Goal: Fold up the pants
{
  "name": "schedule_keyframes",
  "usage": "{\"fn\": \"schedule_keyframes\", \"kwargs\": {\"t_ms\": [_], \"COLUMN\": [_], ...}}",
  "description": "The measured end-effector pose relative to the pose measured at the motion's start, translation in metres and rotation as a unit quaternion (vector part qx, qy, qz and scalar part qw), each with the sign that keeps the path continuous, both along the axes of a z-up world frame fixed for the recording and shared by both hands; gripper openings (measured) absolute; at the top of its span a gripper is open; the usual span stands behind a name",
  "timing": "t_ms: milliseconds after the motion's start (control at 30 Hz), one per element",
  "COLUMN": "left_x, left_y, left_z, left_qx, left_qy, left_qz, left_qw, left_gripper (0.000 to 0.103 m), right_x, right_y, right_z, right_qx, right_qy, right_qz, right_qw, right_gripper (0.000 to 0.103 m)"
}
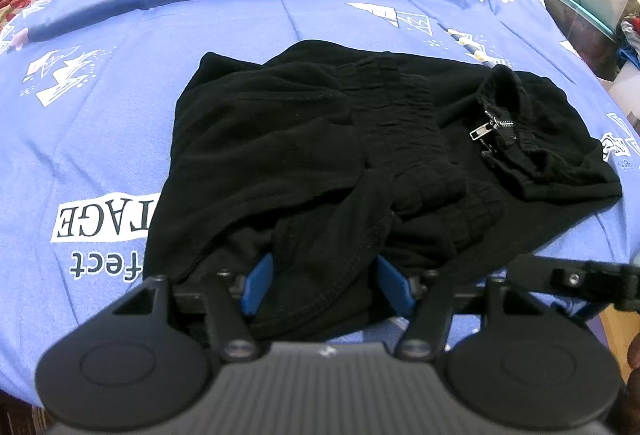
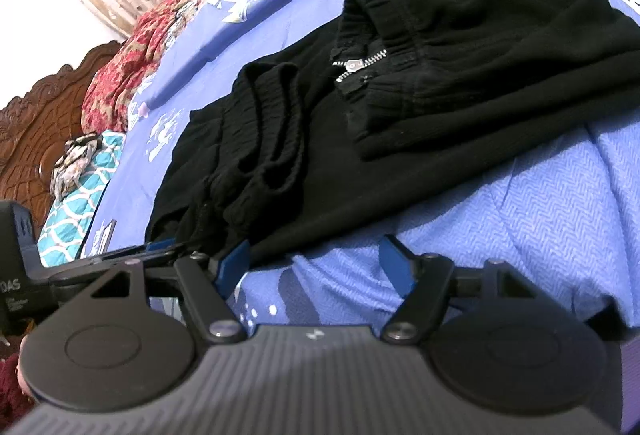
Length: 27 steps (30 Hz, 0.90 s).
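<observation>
Left wrist view: black pants [image 1: 360, 139] lie bunched on a blue printed bedsheet [image 1: 100, 123], zipper [image 1: 486, 129] showing. A hem fold sits between the left gripper [image 1: 326, 285] pads; whether they press it is unclear. The right gripper [image 2: 316, 267] stands open over bare sheet beside the pants' edge.

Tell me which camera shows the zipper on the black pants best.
The right wrist view. There the zipper lies near the middle of the picture, seen close, with its silver teeth and pull clear against the black pants. The left wrist view shows it too, but smaller and off to the right, partly tucked under the bunched waistband.
</observation>
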<state>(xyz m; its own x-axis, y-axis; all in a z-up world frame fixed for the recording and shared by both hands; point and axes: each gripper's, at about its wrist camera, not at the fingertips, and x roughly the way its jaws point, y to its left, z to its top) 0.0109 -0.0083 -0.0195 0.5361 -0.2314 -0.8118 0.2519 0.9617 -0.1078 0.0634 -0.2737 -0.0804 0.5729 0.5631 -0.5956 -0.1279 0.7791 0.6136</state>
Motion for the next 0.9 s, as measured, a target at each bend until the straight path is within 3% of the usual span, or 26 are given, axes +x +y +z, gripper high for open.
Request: {"fn": "schedule_keyframes", "kwargs": {"t_ms": [167, 267, 400, 467, 633, 833, 900], "left_x": [0.000, 0.000, 0.001, 0.002, 0.003, 0.003, 0.004], "left_y": [-0.004, -0.005, -0.006, -0.007, -0.007, -0.007, -0.007], "left_z": [-0.001, -0.002, -0.003, -0.003, -0.003, -0.003, -0.003], "left_qx": [0.004, 0.004, 0.000, 0.001, -0.004, -0.003, -0.006], "left_qy": [0.000, 0.002, 0.003, 0.003, 0.006, 0.008, 0.009], "left_qz": [-0.004, -0.006, -0.009, -0.009, -0.008, -0.008, -0.008], "left_qw": [1.0000, 1.0000, 1.0000, 0.9999, 0.9999, 0.9999, 0.9999], "left_gripper": [0.067, 0.070, 0.078, 0.079, 0.082, 0.083, 0.083], "right_x": [-0.003, -0.010, -0.021, -0.021, -0.008, 0.008, 0.005], "right_y": [-0.013, -0.030, -0.070, -0.095, -0.150, -0.162, -0.154], "right_z": [0.005, 0.019, 0.047, 0.051, 0.032, -0.002, 0.000], "right_qx": [0.032, 0.049, 0.032, 0.028, 0.031, 0.039, 0.028], "right_qy": [0.006, -0.030, -0.113, -0.128, -0.091, -0.032, -0.041], "right_qz": [0.002, -0.006, -0.083, -0.142, -0.243, -0.269, -0.267], "right_qw": [0.999, 0.998, 0.990, 0.981, 0.965, 0.962, 0.962], "right_gripper": [0.073, 0.073, 0.073, 0.073, 0.080, 0.080, 0.080]}}
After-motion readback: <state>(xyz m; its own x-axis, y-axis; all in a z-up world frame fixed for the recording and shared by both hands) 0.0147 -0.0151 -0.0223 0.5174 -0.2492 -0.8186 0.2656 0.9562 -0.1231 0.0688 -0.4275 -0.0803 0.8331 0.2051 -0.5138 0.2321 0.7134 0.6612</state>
